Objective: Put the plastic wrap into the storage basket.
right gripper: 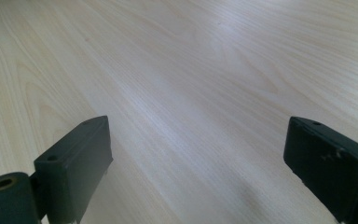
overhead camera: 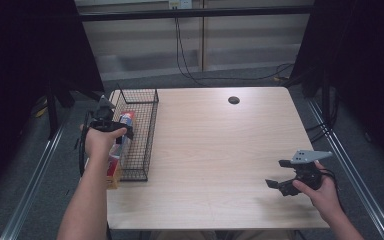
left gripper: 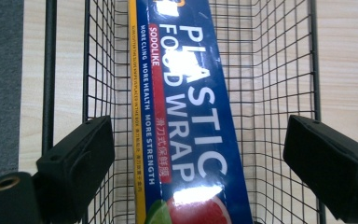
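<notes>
A black wire basket (overhead camera: 147, 131) stands at the table's left edge. A long blue box of plastic food wrap (overhead camera: 126, 121) lies lengthwise in it; its white lettering and red fruit picture (left gripper: 186, 116) show against the basket's mesh (left gripper: 270, 70) in the left gripper view. My left gripper (overhead camera: 111, 125) hangs over the basket, open, its jaws (left gripper: 205, 158) wide apart on either side of the box and not touching it. My right gripper (overhead camera: 276, 173) hovers low over the table's front right, open, with bare wood between its jaws (right gripper: 198, 163).
The light wooden table (overhead camera: 215, 145) has a round black cable hole (overhead camera: 233, 100) near its far edge. Black curtains hang at both sides, and cables (overhead camera: 190, 70) run across the floor behind the table.
</notes>
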